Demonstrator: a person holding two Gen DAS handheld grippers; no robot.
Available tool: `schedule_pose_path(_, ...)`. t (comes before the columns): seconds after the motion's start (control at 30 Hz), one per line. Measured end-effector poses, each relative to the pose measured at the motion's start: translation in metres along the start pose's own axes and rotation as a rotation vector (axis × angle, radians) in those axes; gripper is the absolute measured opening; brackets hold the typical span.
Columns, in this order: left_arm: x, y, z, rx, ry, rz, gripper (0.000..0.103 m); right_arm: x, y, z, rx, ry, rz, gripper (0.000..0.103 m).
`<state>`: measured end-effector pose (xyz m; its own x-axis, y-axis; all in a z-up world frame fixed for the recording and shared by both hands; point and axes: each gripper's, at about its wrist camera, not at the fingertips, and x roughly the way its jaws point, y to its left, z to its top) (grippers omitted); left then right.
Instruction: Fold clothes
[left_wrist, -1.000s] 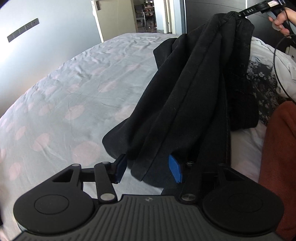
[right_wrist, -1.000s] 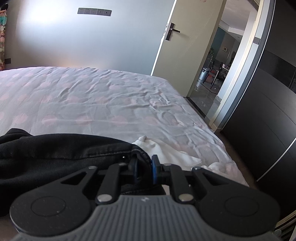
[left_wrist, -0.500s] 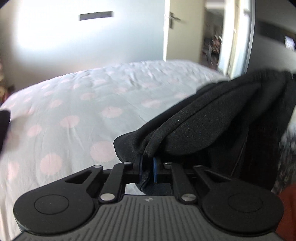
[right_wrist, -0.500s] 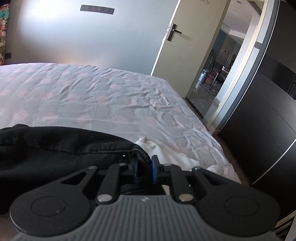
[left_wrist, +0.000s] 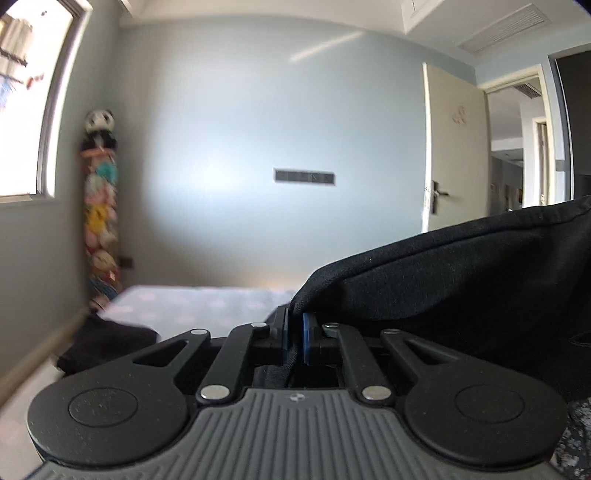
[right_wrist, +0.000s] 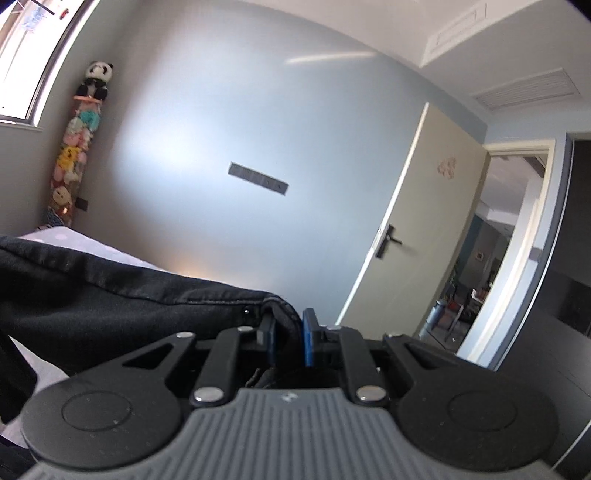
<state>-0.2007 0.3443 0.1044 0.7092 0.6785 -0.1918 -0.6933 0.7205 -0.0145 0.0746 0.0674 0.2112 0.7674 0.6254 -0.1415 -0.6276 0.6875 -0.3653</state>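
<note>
A black garment (left_wrist: 461, 280) hangs stretched between my two grippers, lifted high above the bed. My left gripper (left_wrist: 294, 334) is shut on one edge of it, the cloth pinched between the blue pads and running off to the right. In the right wrist view the same black garment (right_wrist: 122, 306) runs off to the left, showing a stitched hem. My right gripper (right_wrist: 290, 341) is shut on a bunched corner of that hem. Both grippers point nearly level toward the far wall.
The bed (left_wrist: 199, 302) with its pink-dotted sheet lies low in the left wrist view, with a dark piece of cloth (left_wrist: 107, 345) at its near left. A tall stack of plush toys (left_wrist: 101, 206) stands in the corner. An open door (right_wrist: 413, 236) is at the right.
The left gripper closed on the black garment's edge. Both grippers then rose and tilted up with the garment; the bed dropped low in both views and the wall and ceiling came into sight.
</note>
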Motion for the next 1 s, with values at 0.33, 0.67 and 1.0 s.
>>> schedule_pose_path(0.33,-0.081,0.045,0.094,0.201,-0.008,0.067,0.009,-0.052,0.032,0.053,-0.017,-0.145,0.172,0.016)
schedule_pose_path(0.67,-0.003,0.020,-0.013,0.326,0.412,-0.114,0.009,0.020,0.049,-0.039,0.010,0.176,0.223,0.016)
schedule_pose_path(1.0,0.179,0.005,-0.087,0.309,0.618,-0.221,0.009,0.163,0.049,-0.103,-0.094,0.384,0.147,0.016)
